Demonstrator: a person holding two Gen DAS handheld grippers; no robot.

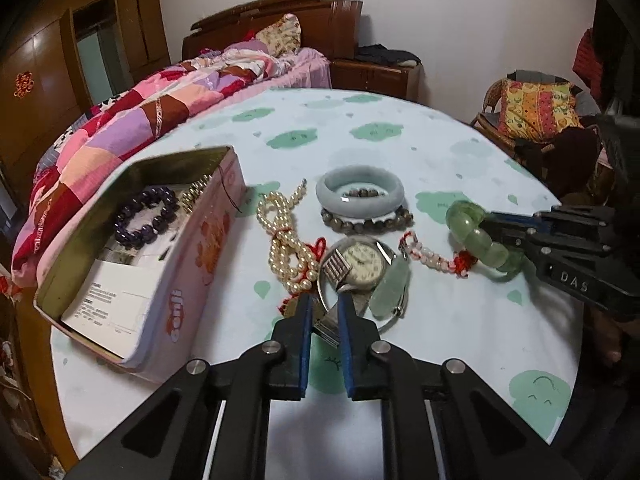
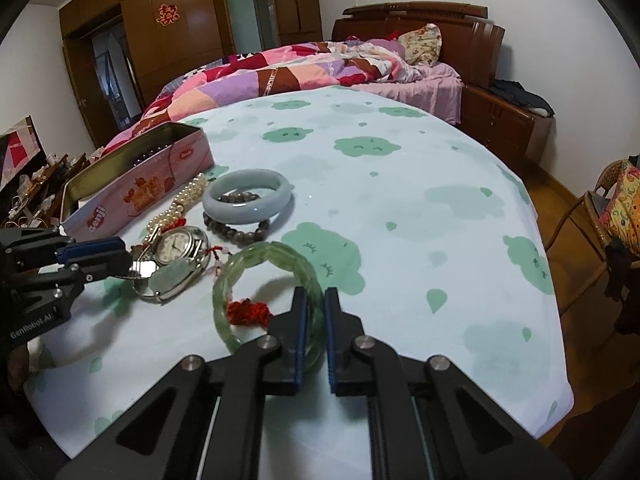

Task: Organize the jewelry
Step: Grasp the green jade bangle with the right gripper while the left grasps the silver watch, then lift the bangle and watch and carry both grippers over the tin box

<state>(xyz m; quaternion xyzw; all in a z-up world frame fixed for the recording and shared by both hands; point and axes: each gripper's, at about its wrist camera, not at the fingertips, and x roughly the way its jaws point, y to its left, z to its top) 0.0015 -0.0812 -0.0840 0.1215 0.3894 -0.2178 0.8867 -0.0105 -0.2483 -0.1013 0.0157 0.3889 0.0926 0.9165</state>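
My left gripper (image 1: 323, 300) is shut on the metal band of a wristwatch (image 1: 362, 262), which lies by a pale jade pendant (image 1: 390, 290) and a pearl necklace (image 1: 282, 240). My right gripper (image 2: 315, 296) is shut on a green stone bracelet (image 2: 256, 258) with a red knot, holding it tilted just above the cloth. It also shows in the left wrist view (image 1: 480, 240). The watch shows in the right wrist view (image 2: 176, 246). A pink tin box (image 1: 132, 280) at the left holds a purple bead bracelet (image 1: 146, 216) and a gold chain.
A pale jade bangle (image 1: 360, 192) rests on a brown bead bracelet (image 1: 368, 222) behind the watch. A pink-and-white bead string (image 1: 430, 256) with red cord lies between watch and green bracelet. The round table has a cloud-print cloth (image 2: 400, 200). A bed stands behind, a wicker chair at the right.
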